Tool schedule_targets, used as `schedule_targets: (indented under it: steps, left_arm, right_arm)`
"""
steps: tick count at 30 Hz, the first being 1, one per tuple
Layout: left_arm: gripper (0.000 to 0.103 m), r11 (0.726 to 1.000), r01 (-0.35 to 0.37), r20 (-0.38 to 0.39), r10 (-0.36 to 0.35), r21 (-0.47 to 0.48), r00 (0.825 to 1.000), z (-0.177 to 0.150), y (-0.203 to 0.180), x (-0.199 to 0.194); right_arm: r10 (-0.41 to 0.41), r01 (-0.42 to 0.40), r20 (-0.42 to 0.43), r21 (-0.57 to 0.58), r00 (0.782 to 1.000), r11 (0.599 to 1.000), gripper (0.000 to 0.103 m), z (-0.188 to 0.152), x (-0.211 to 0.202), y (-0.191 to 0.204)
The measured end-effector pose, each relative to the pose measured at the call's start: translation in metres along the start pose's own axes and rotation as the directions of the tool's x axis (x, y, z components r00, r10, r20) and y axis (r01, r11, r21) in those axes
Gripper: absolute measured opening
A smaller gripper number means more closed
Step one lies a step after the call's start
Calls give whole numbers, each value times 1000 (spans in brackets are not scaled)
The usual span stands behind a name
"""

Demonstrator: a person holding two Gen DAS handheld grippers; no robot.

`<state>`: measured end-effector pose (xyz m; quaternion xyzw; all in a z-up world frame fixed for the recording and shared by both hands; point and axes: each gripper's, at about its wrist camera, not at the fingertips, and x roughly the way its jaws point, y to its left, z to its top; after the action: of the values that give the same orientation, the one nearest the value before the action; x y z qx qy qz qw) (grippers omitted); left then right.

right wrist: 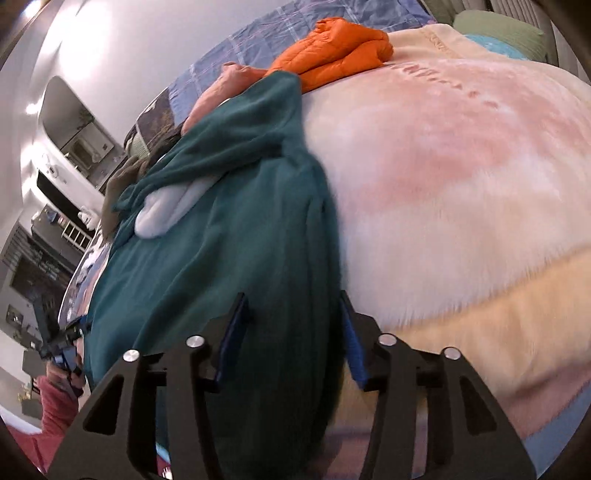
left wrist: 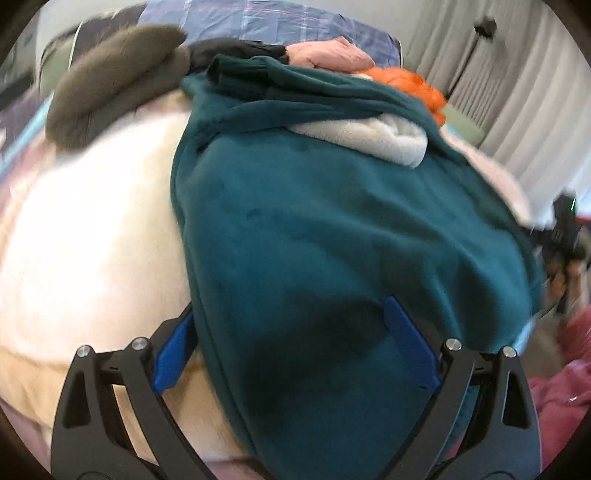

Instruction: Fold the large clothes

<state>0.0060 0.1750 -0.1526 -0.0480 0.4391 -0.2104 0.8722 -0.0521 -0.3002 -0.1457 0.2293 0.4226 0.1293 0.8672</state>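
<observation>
A large teal fleece garment (left wrist: 332, 221) (right wrist: 221, 240) lies spread on a cream and pink blanket (left wrist: 92, 240) (right wrist: 461, 184), with a white fleece lining (left wrist: 376, 140) (right wrist: 166, 210) showing near its far end. My left gripper (left wrist: 291, 332) stands wide open over the garment's near left edge; one blue pad is on the blanket side, the other over the teal cloth. My right gripper (right wrist: 291, 325) straddles the near right edge, its jaws half apart with a teal fold between them. I see no clear press on the cloth.
At the bed's far end lie an orange puffer jacket (right wrist: 340, 48), a pink garment (left wrist: 328, 55), a grey-brown garment (left wrist: 110, 88) and a black one (left wrist: 236, 51) on a blue plaid sheet (right wrist: 277, 33). A green pillow (right wrist: 498, 29) sits far right. A red sleeve (right wrist: 55, 406) shows.
</observation>
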Motion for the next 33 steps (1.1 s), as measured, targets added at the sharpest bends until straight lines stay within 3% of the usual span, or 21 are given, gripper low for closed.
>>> schedule_targets:
  steps: [4, 5, 6, 8, 9, 10, 12, 15, 17, 19, 23, 26, 27, 29, 33]
  left_arm:
    - [96, 999, 45, 33, -45, -7, 998, -21, -6, -10]
    - [96, 999, 45, 40, -45, 0, 998, -23, -8, -10]
    - [94, 999, 45, 49, -45, -3, 998, -23, -10, -9]
    - [63, 998, 60, 59, -59, -14, 997, -15, -14, -7]
    - [22, 998, 55, 76, -54, -19, 996, -8, -15, -11]
    - [20, 997, 67, 125, -62, -39, 990, 4, -14, -22]
    - [20, 992, 113, 240, -95, -62, 966, 20, -13, -50]
    - [20, 992, 113, 361, -87, -49, 928, 34, -21, -90]
    - [20, 994, 107, 381, -85, -36, 921, 35, -22, -100]
    - [20, 996, 85, 368, -70, -24, 927, 26, -20, -96]
    - [21, 993, 58, 224, -34, -99, 974, -6, -5, -48]
    - [25, 991, 43, 170, -21, -127, 985, -23, -1, -30]
    - [33, 989, 30, 160, -7, -146, 987, -29, 3, -27]
    - [40, 980, 63, 166, -32, -186, 986, -36, 11, -28]
    - [70, 979, 114, 143, -90, -170, 986, -47, 1, -37]
  right_arm:
    - [76, -77, 17, 42, 997, 996, 55, -14, -13, -6]
    - [83, -84, 21, 49, 996, 995, 49, -13, -12, -7]
    - [92, -94, 25, 67, 995, 993, 28, -9, -11, -7]
    - [169, -177, 64, 128, 983, 976, 20, 5, -13, -6]
    - [197, -209, 103, 127, 975, 970, 19, 13, -20, 0]
    - [211, -226, 131, 118, 969, 967, 19, 19, -27, 5]
    - [231, -250, 197, 80, 953, 965, 18, 34, -49, 23]
    - [214, -233, 275, 39, 937, 972, 17, 46, -80, 39]
    - [208, -228, 293, 38, 933, 973, 16, 47, -92, 36]
    - [171, -195, 276, 61, 946, 979, 17, 39, -88, 26]
    - [118, -143, 152, 163, 981, 976, 17, 5, -47, -7]
    - [86, -109, 129, 190, 988, 976, 18, -14, -41, -21]
    - [93, -118, 131, 198, 987, 973, 20, -17, -42, -23]
    - [128, -154, 132, 210, 983, 966, 25, -20, -44, -27]
    - [154, -163, 79, 136, 985, 977, 52, -31, -47, -16]
